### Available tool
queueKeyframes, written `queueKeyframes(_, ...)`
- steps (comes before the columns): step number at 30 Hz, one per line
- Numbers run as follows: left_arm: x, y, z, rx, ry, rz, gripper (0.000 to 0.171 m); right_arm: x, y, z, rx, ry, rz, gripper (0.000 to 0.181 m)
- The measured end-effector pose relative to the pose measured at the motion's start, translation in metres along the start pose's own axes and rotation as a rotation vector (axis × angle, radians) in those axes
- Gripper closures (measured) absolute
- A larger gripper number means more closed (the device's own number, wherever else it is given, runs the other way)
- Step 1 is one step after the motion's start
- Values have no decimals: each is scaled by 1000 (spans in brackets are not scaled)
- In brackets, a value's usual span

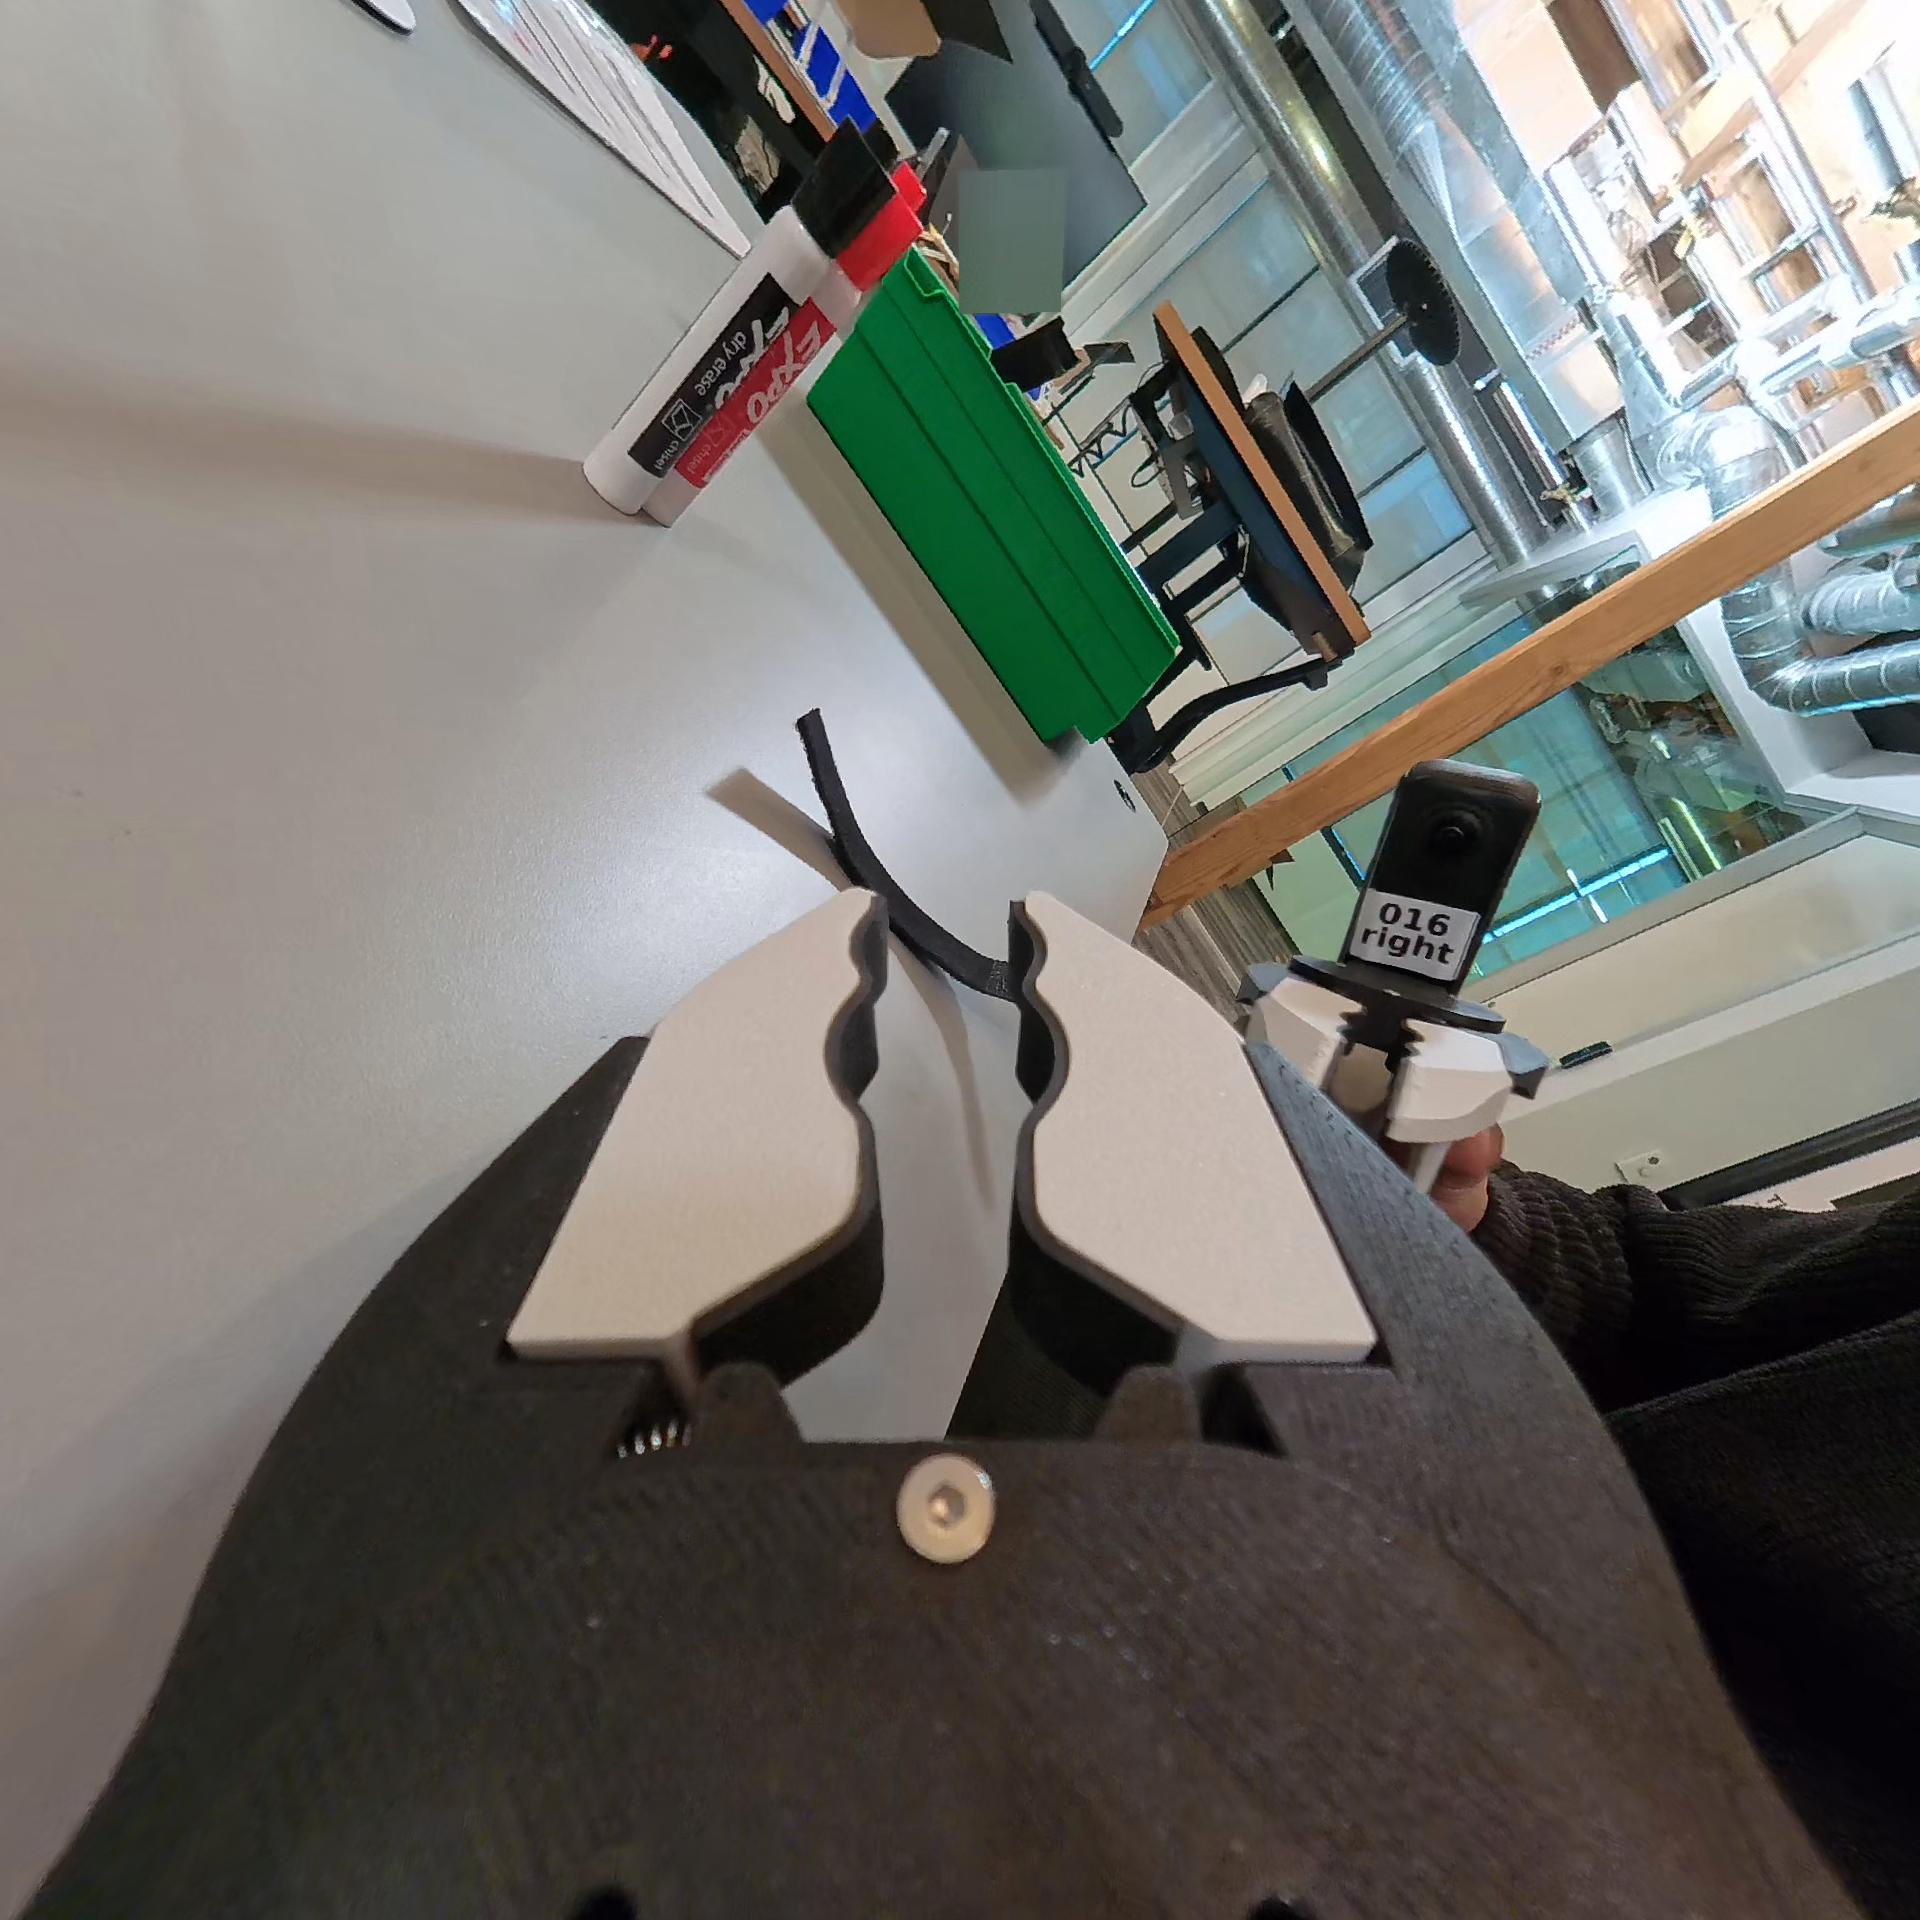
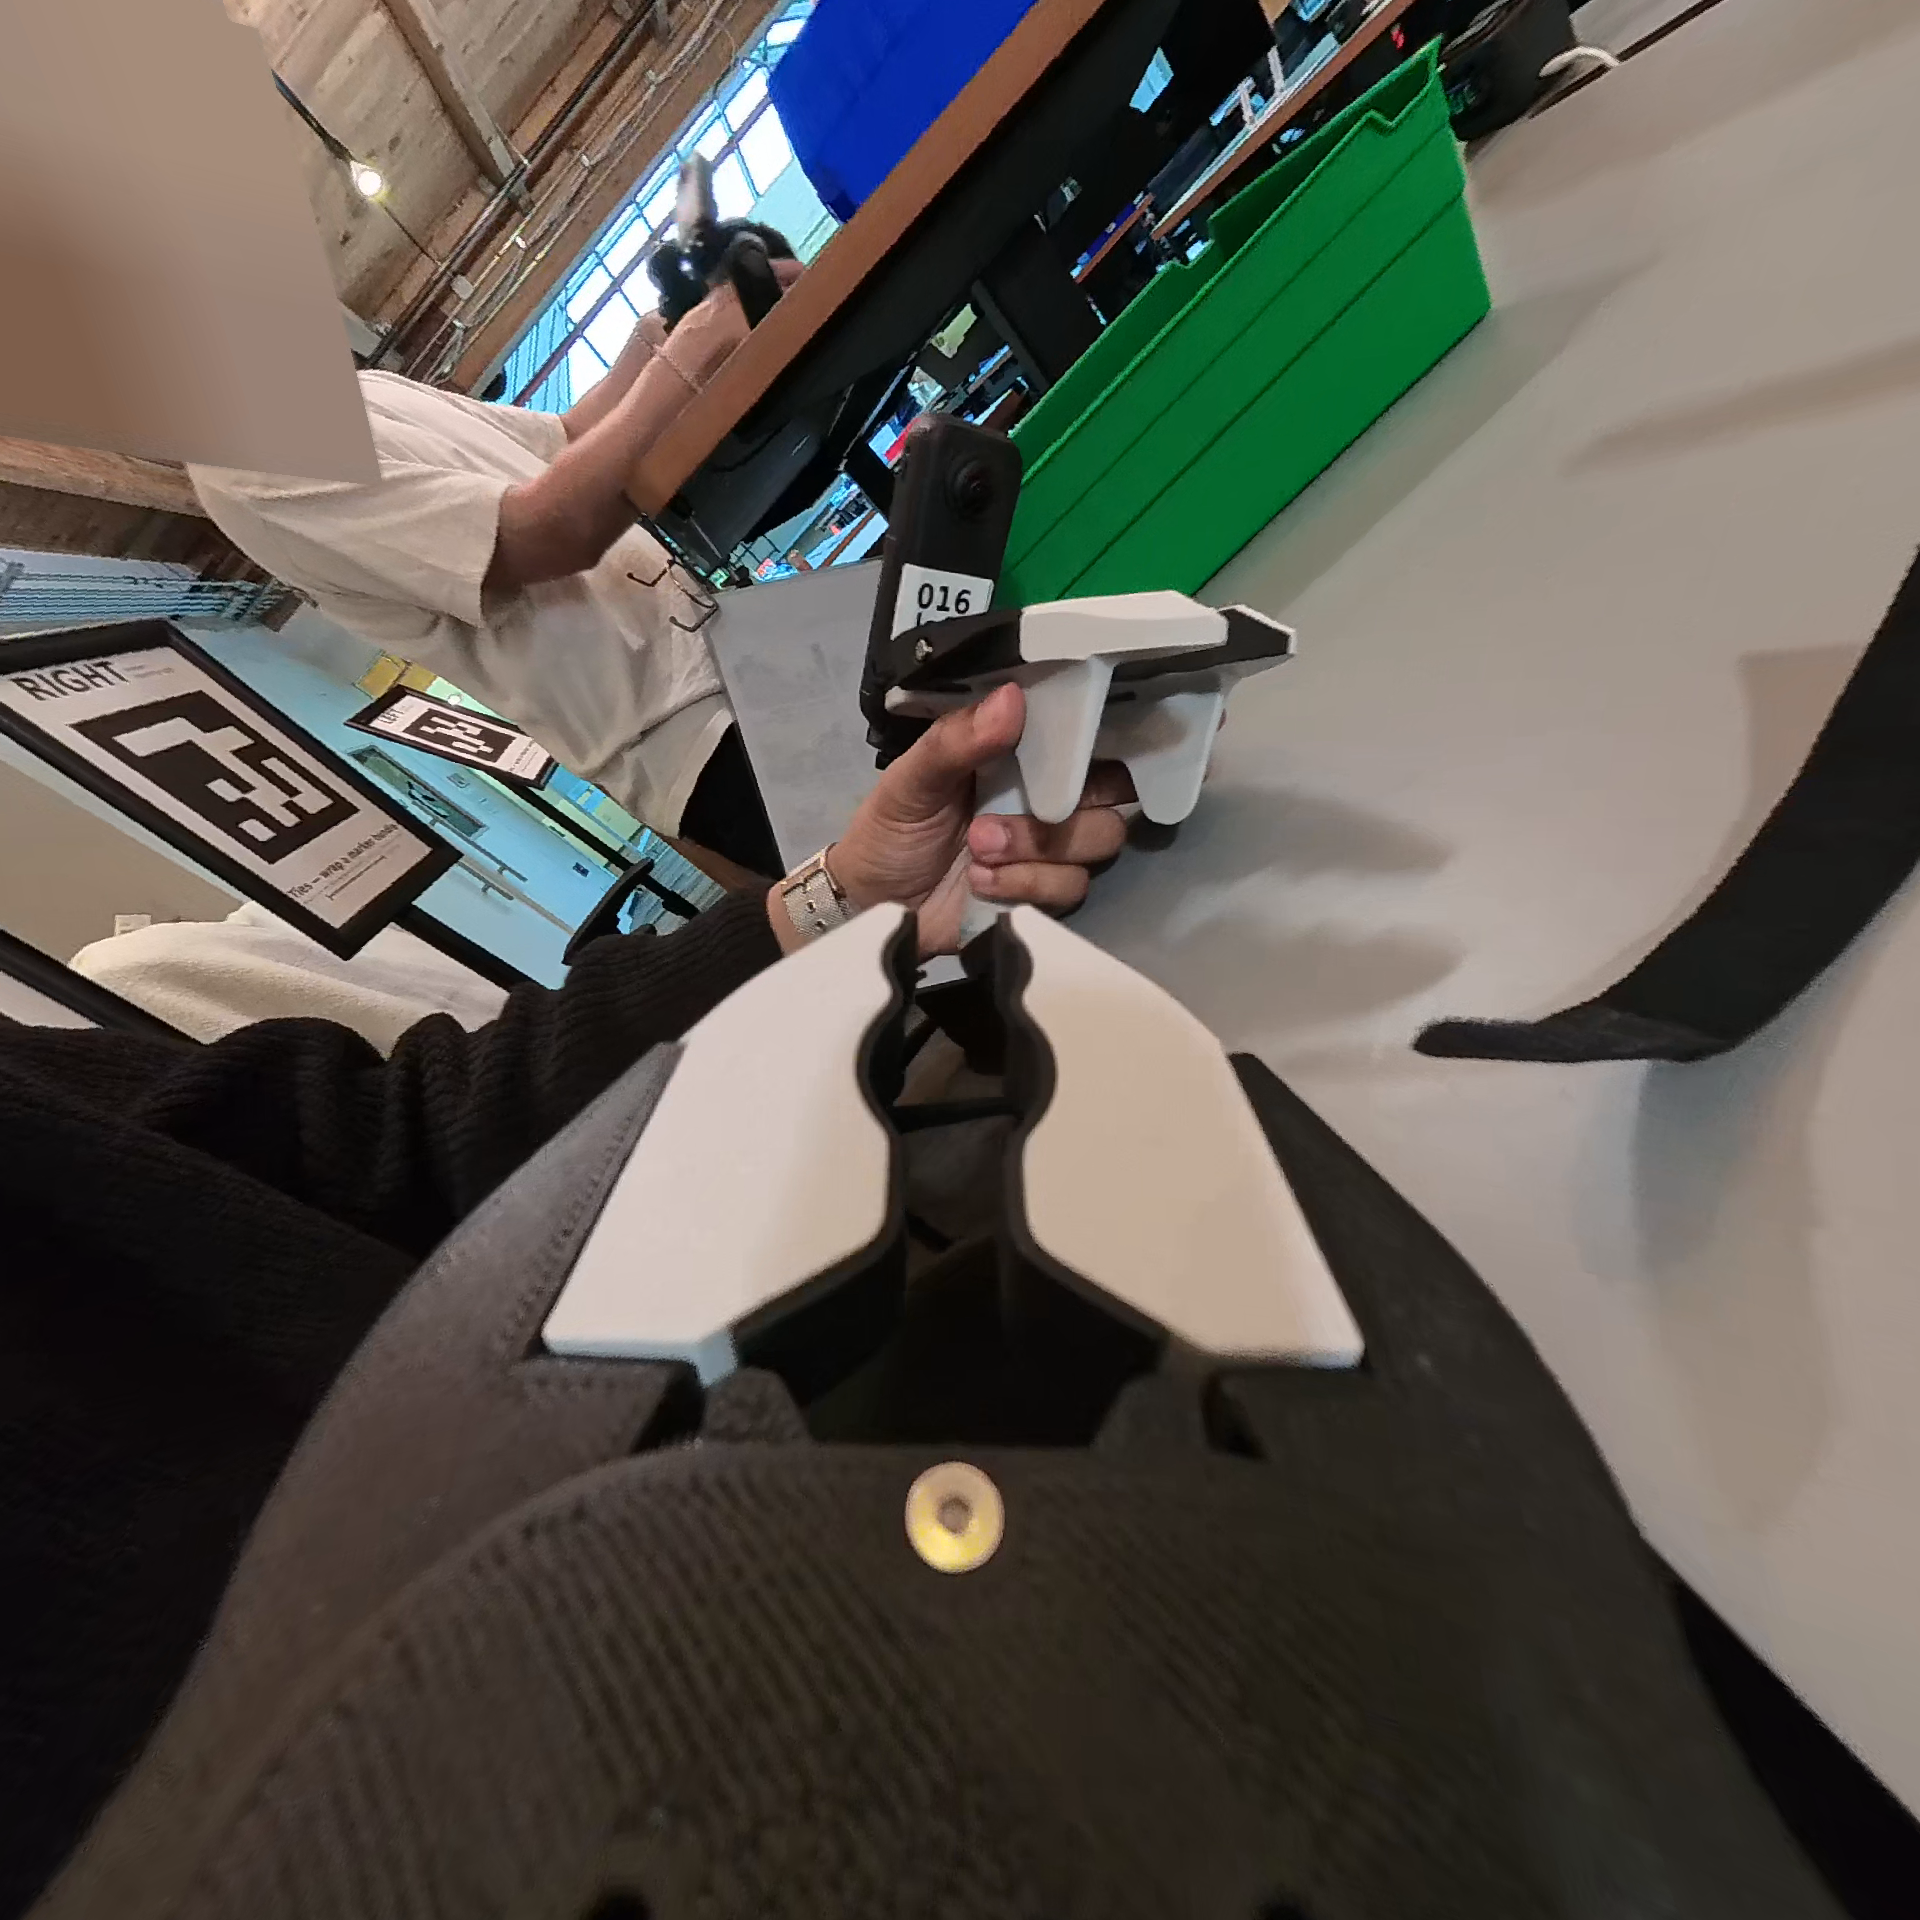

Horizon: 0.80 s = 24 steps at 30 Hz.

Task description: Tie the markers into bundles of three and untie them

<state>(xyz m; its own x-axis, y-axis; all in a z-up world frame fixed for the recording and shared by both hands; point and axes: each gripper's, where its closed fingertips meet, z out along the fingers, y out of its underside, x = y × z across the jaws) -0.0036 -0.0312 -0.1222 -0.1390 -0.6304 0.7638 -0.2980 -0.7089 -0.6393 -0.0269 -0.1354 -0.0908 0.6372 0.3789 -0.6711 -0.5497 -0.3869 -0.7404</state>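
From my seat, the markers [image 1: 727, 384] lie loose and side by side on the grey table [image 1: 312, 831], near the green bin [image 1: 987, 499], with no strap around them, so I judge no bundle is tied at this moment. I count at least two (a third may be hidden behind them; I cannot tell). The black strap [image 1: 883, 883] curves up off the table right at the tips of my left gripper [image 1: 951, 935], whose jaws stand slightly apart; the strap seems to lean on the left finger, not clamped. My right gripper [image 2: 956, 956] is also a little open and holds nothing, pointing toward the hand [image 2: 935, 821] on the other handle. Wrapping and fastening are left, then the untying.
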Motion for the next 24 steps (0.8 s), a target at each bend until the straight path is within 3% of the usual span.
queueKeyframes(8,0,1,1,-9,-5,3,149,15,0,-4,-11,127,-70,166)
queueKeyframes(24,-1,0,0,-4,-3,-5,148,15,2,-2,-15,110,-31,165)
